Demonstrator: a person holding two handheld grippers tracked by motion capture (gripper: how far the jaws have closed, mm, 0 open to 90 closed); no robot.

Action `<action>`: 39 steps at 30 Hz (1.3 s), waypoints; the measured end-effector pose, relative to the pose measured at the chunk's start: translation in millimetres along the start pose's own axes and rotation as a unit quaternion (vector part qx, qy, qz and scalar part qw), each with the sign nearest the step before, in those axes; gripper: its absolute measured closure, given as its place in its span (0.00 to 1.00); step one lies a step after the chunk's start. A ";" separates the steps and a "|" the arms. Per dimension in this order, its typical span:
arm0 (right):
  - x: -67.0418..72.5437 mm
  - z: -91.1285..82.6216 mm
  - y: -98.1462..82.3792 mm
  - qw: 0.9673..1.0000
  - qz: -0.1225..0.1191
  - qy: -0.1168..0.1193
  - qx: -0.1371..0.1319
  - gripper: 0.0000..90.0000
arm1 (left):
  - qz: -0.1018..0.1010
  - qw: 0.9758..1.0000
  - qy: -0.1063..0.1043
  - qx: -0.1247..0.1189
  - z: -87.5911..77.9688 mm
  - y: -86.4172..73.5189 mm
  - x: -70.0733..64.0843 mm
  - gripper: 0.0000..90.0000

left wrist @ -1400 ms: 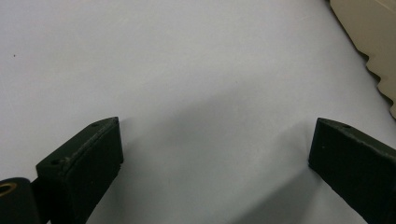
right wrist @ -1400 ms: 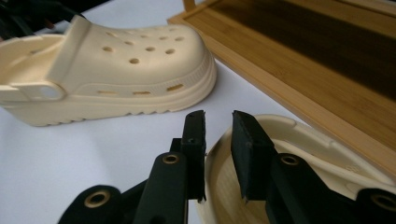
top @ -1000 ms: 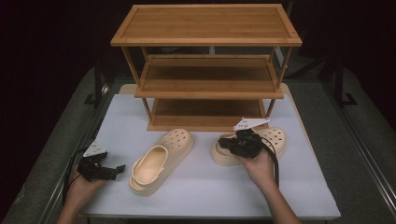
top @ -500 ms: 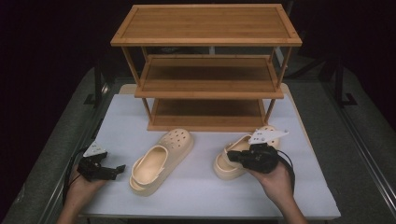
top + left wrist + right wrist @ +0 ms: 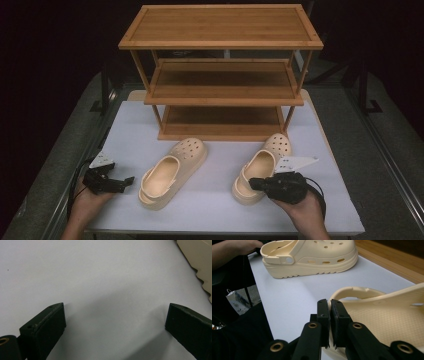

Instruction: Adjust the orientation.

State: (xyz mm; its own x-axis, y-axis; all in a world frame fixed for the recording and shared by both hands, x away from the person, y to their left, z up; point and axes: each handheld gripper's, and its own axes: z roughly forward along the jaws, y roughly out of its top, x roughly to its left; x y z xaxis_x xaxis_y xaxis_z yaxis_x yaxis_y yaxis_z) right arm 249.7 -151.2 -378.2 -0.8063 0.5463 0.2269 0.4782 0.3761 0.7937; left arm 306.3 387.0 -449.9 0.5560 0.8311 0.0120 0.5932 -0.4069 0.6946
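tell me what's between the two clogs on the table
Nothing: between the left clog and the right clog there is bare white table, plain in the high view; the right gripper view shows the same bare strip.

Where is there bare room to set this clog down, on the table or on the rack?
All three shelves of the rack look bare. On the white table, free patches lie between the left clog and the right clog, and left of the rack. Tightest is the front right, around the right gripper.
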 end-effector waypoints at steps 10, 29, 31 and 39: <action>-7.3 -10.5 0.5 0.999 0.004 -0.033 -0.018 0.79 | 0.000 1.000 0.000 0.000 0.0 0.0 0.1 0.03; -70.9 -10.5 9.9 0.986 0.053 -0.154 -0.031 0.76 | 0.001 1.000 -0.001 0.002 -0.1 0.0 0.3 0.03; -73.8 -9.2 10.6 0.987 0.052 -0.151 -0.033 0.80 | 0.001 1.000 -0.001 0.002 -0.2 0.1 0.4 0.03; -74.8 -10.4 9.7 0.989 0.033 -0.137 -0.042 0.84 | 0.001 1.000 -0.001 0.002 -0.1 0.1 0.4 0.03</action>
State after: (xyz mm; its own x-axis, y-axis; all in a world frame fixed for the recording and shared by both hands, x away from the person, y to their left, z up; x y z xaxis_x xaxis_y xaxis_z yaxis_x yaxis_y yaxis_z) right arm 311.0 -196.2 -381.5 -0.6434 0.7548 0.1277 0.4874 0.2753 0.8287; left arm 306.5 387.3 -449.7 0.5583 0.8295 0.0126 0.5943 -0.4105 0.6916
